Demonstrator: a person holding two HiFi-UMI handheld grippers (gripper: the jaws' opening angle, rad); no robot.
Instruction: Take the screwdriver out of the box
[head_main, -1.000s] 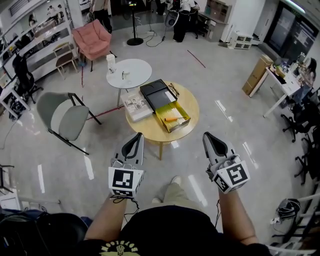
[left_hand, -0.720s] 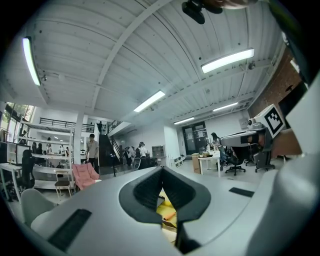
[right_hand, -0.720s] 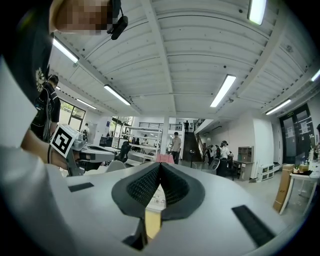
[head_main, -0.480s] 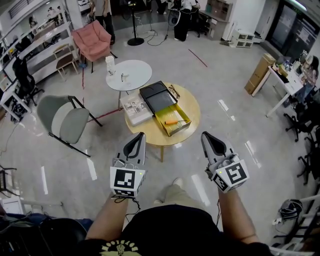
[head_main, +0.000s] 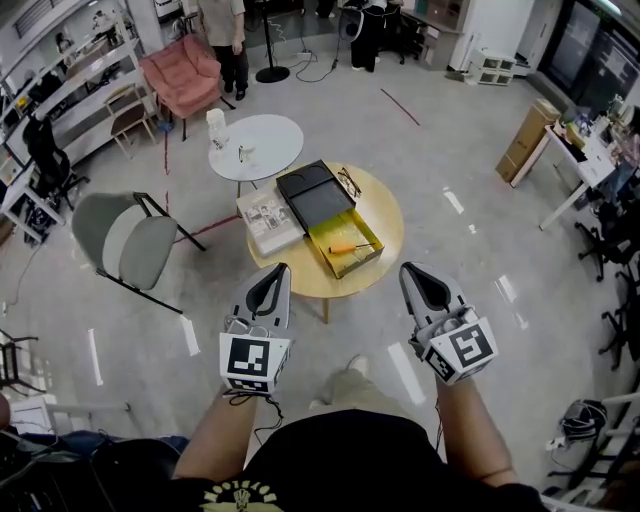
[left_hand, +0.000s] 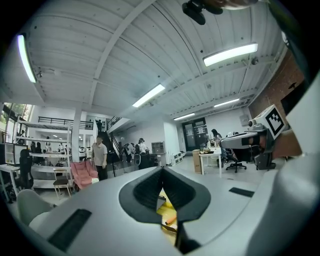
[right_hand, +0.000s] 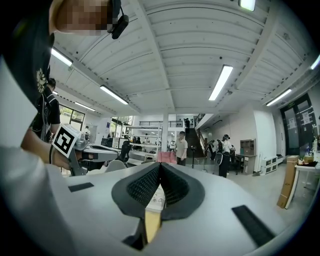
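Note:
A black box (head_main: 313, 190) stands on the round wooden table (head_main: 385, 215) with its yellow drawer (head_main: 362, 231) pulled out toward me. An orange-handled screwdriver (head_main: 345, 248) lies in the drawer. My left gripper (head_main: 272, 279) and right gripper (head_main: 415, 276) are held level in the air, short of the table's near edge, both shut and empty. In the left gripper view, the left gripper (left_hand: 161, 170) looks toward the drawer, and the screwdriver (left_hand: 170, 219) shows through the gap below its tips. The right gripper (right_hand: 160, 165) points at the table's left part.
A printed book (head_main: 267, 216) lies on the table left of the box. Behind it stands a white round table (head_main: 270, 140) with small items. A grey chair (head_main: 122, 236) is at the left, a pink armchair (head_main: 183, 76) and a standing person (head_main: 225, 35) at the back.
Both grippers have moved forward toward the wooden table, still shut. A person has stepped into view near the pink armchair.

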